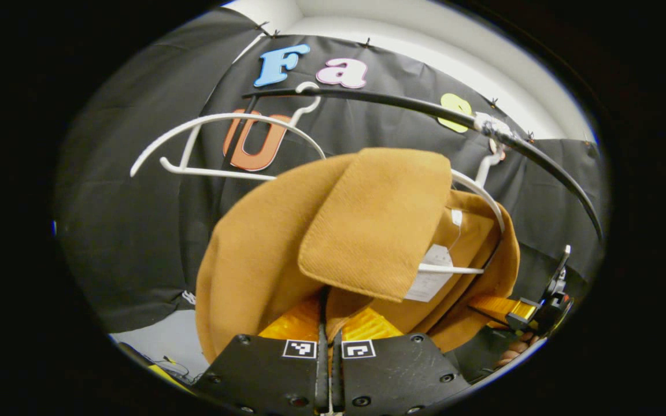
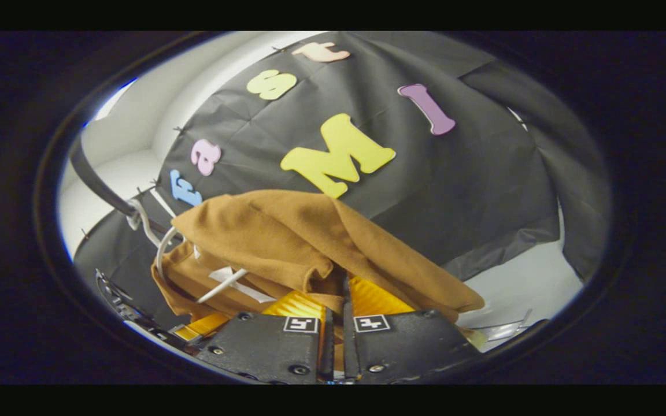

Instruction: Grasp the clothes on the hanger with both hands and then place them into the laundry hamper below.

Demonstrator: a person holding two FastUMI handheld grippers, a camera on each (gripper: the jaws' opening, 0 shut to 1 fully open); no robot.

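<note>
Left gripper (image 1: 328, 323): fingers pressed together w/ a fold of the mustard-brown knit garment (image 1: 263, 242) pinched between them. Right gripper (image 2: 337, 315): same, fingers closed on the fabric's other side, cloth draped over its tips. Garment is bunched up betw. the two, partly still on the white plastic hanger (image 1: 472, 188), whose bar runs thru the neck area by a white paper tag (image 1: 432, 271). That hanger hooks on a dark curved rail (image 1: 402, 107); a second, bare white hanger (image 1: 223, 144) hangs beside it.

Progress, judging: two-handed grasp done; garment not yet off the hanger, drop into the hamper still left.

Room: black cloth booth wall (image 2: 454, 190), white wall above, pale floor (image 2: 529, 283) at lower edge.
</note>
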